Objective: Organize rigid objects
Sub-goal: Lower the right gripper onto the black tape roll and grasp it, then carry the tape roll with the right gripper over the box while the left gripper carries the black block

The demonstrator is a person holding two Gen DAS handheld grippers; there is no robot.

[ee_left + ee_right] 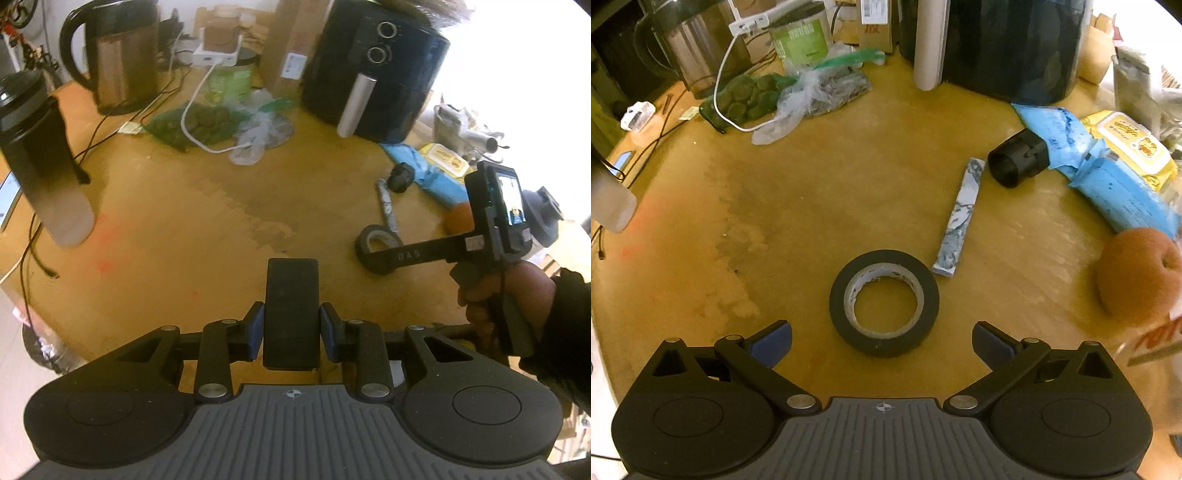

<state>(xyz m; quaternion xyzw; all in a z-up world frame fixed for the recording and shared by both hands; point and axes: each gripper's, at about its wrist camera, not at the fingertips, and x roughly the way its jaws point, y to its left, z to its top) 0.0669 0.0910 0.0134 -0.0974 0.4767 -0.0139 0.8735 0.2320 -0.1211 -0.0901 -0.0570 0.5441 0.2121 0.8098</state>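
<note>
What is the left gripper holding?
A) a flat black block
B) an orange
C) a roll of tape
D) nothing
A: the left gripper has its blue pads pressed on both sides of a flat black block, while the roll of tape lies on the table.

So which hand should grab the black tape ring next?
The right. Its gripper is open with the tape roll lying just ahead between its fingers, while the left gripper is already shut on a black block.

Bare table (798, 206) lies open centre-left; tape roll (884, 303) and marbled bar (956, 218) crowd the right.
</note>
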